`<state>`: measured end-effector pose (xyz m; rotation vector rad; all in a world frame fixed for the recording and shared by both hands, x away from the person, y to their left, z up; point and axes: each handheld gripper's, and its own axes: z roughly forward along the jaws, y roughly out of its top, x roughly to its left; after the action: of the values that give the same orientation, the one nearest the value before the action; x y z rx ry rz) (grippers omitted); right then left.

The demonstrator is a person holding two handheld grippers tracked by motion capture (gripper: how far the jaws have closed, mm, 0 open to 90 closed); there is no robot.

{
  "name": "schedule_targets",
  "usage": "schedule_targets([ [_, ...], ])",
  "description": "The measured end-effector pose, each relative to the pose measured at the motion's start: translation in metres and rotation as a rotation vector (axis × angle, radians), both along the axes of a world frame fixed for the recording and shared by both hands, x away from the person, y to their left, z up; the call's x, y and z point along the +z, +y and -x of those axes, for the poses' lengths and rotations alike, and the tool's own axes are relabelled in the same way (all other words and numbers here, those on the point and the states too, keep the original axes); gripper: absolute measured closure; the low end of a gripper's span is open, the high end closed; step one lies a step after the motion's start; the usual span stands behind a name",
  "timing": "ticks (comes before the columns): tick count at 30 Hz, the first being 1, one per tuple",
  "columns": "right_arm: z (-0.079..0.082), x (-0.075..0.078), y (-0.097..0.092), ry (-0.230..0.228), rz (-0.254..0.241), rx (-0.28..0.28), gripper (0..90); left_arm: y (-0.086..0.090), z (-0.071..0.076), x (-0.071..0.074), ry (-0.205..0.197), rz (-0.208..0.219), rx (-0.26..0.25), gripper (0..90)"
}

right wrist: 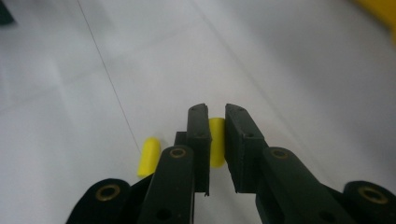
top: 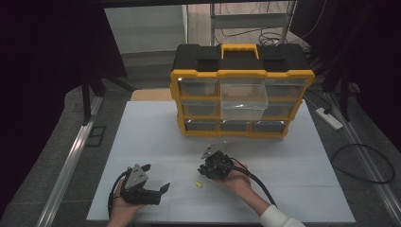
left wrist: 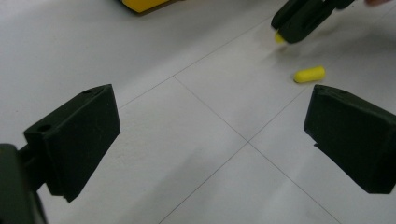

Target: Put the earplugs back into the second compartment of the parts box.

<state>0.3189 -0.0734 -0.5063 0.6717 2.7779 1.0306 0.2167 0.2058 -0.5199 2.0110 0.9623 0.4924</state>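
Observation:
My right gripper is shut on a small yellow foam earplug, just above the white table top. A second yellow earplug lies loose on the table beside its left jaw; it also shows in the high view as the loose earplug and in the left gripper view. My left gripper is open wide with nothing between its jaws, low over the table. In the high view the left gripper is at the front left and the right gripper is near the middle.
A yellow and black organizer box with clear drawers stands at the back of the white table. Its upper middle drawer is pulled out toward me. A power strip and cables lie on the floor at the right.

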Motion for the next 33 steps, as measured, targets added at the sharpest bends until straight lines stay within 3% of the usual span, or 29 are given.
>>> schedule_targets([
  [2, 0.001, 0.003, -0.002, -0.012, -0.014, -0.002, 80.4, 0.000, 0.000, 0.000, 0.001, 0.000, 0.000, 3.6],
  [8, 0.015, 0.033, -0.024, -0.092, -0.171, -0.012, 80.4, 0.001, 0.000, 0.000, -0.004, 0.001, 0.003, 3.7],
  [11, 0.019, 0.043, -0.034, -0.114, -0.219, -0.022, 80.6, 0.001, 0.000, 0.000, -0.006, -0.001, 0.003, 3.7],
  [19, 0.027, 0.060, -0.054, -0.130, -0.349, -0.036, 80.7, 0.001, 0.001, 0.000, -0.005, -0.001, 0.003, 3.7],
  [33, 0.029, 0.083, -0.069, -0.173, -0.434, -0.055, 80.8, 0.001, 0.001, 0.001, -0.012, 0.001, 0.003, 3.7],
])
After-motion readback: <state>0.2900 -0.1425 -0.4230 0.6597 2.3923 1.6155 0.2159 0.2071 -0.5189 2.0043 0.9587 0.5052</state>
